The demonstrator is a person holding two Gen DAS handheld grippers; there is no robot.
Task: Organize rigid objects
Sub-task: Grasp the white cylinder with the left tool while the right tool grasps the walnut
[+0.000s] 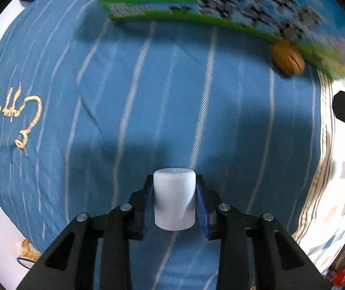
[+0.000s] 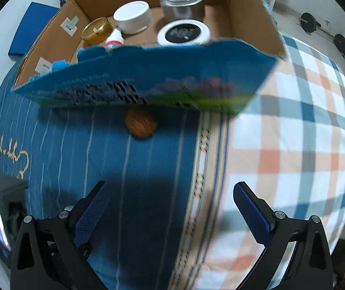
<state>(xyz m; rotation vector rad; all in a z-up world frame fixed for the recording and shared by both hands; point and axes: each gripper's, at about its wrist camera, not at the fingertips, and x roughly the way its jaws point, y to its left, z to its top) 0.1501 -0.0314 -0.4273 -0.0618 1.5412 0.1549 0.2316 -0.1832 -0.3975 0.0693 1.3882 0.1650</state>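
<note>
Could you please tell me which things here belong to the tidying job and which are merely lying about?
Job:
- white plastic cylinder cap, clamped in the left gripper
- brown walnut on the blue striped cloth
- open cardboard box holding jars and tins
- right gripper, open

Lying about:
- checked blanket
- flat blue pad
- dumbbells

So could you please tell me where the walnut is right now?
The walnut lies on the blue striped cloth, right against the near wall of the cardboard box, ahead of the open right gripper.

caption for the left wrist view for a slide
Left gripper shut on a white cap over the blue striped cloth.
</note>
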